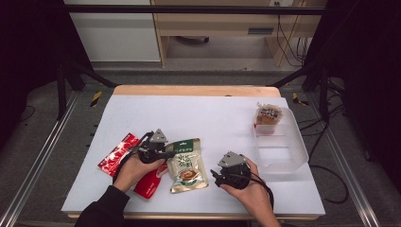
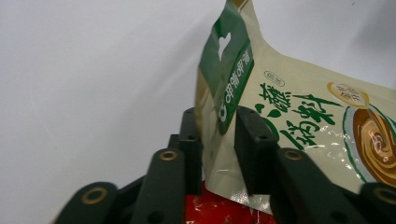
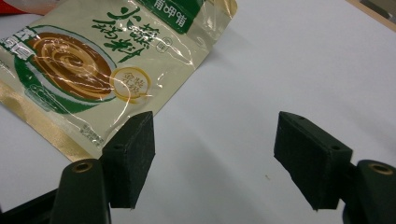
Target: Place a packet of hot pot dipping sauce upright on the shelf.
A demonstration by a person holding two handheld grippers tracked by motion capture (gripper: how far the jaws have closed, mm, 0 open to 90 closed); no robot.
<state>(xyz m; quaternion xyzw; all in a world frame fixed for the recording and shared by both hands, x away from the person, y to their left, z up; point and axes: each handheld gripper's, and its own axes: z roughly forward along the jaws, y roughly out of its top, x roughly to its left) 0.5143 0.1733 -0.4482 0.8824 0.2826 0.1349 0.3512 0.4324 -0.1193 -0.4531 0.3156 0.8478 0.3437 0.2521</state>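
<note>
- The left gripper (image 2: 218, 140) is clamped on the top edge of the glossy cream-and-green foil sauce pouch (image 1: 187, 166), which lies at the table's front centre; gripped by so thin an edge, the pouch may slip or swing.
- The right gripper (image 3: 215, 156), jaws apart, hovers beside the pouch.
- Count: two red sachets (image 1: 118, 153), one clear plastic tub (image 1: 280, 149), and one wrapped snack (image 1: 268, 116) at the tub's far end.

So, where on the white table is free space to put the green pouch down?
The table is bare across its far half, from the left edge to the clear bin, and also between the right gripper and that bin. It is crowded near the left gripper, where the green pouch overlaps the red packets.
</note>
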